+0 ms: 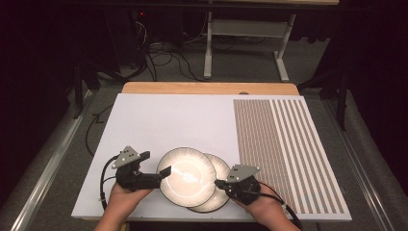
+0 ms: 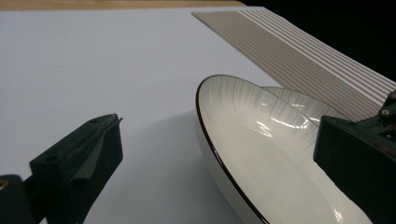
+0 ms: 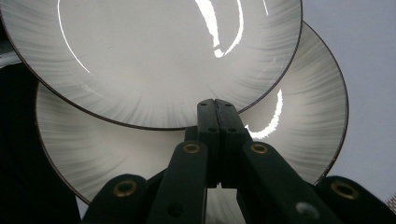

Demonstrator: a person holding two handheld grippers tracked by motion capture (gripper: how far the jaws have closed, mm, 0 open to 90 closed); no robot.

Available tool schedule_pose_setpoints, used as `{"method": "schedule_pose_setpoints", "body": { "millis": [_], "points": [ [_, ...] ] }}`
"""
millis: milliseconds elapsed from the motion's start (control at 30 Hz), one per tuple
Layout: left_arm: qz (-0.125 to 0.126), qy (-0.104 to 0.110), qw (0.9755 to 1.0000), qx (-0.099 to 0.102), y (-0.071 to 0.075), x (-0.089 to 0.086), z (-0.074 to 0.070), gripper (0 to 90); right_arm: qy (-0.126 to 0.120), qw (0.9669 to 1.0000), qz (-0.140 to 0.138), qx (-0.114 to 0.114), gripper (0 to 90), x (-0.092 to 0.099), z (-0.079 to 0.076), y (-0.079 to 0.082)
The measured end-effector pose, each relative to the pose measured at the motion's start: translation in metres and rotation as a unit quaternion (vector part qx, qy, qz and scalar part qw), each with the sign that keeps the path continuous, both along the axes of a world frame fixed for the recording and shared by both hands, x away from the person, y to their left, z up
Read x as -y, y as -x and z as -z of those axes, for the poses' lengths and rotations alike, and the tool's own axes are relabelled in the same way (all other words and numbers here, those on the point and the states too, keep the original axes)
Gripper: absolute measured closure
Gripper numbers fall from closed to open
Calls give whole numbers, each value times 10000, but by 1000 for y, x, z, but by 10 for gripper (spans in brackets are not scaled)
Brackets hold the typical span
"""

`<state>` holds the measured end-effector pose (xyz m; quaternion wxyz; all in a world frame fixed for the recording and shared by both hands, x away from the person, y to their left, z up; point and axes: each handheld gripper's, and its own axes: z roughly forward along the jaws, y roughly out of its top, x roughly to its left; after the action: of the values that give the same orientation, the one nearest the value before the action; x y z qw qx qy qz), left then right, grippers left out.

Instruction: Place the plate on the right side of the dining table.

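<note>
Two white plates with dark rims overlap near the board's front edge. The upper plate (image 1: 186, 176) (image 2: 261, 154) (image 3: 154, 56) leans on the lower plate (image 1: 223, 169) (image 2: 303, 103) (image 3: 303, 116), its left side raised off the board. My left gripper (image 1: 161, 174) (image 2: 222, 122) is open at the upper plate's left rim. One jaw stands outside the rim and the other over the plate's face. My right gripper (image 1: 219, 183) (image 3: 215, 101) is shut, nothing visible between its jaws. Its tips sit over the lower plate, right at the upper plate's rim.
The plates lie on a white board (image 1: 159, 120) with a brown-and-white striped panel (image 1: 284, 144) on its right half. A wooden table edge (image 1: 207, 88) shows behind it. A desk frame (image 1: 245, 33) and cables (image 1: 168, 60) stand on the floor beyond.
</note>
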<state>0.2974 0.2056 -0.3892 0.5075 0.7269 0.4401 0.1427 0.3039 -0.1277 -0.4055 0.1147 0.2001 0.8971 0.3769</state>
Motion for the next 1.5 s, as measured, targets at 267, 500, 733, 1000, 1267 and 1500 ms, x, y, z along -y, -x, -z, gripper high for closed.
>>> {"method": "schedule_pose_setpoints", "body": {
  "millis": [267,500,733,1000,1267,1500],
  "points": [
    [145,65,9987,-490,-1,6,1,55,27,10000,-21,73,900,-1,0,0],
    [252,177,9956,-882,-2,7,2,153,48,10000,23,54,900,-1,0,1],
    [434,82,9894,-1382,-4,10,5,244,62,10000,20,63,900,-1,-1,1],
    [520,194,9862,-1562,-4,10,3,379,59,10000,16,70,900,-2,-1,1],
    [482,247,9848,-1652,-5,8,6,454,59,10000,22,75,900,-2,-1,1],
    [466,199,9825,-1792,-5,12,8,511,51,10000,22,73,900,-2,0,1]
  ]
}}
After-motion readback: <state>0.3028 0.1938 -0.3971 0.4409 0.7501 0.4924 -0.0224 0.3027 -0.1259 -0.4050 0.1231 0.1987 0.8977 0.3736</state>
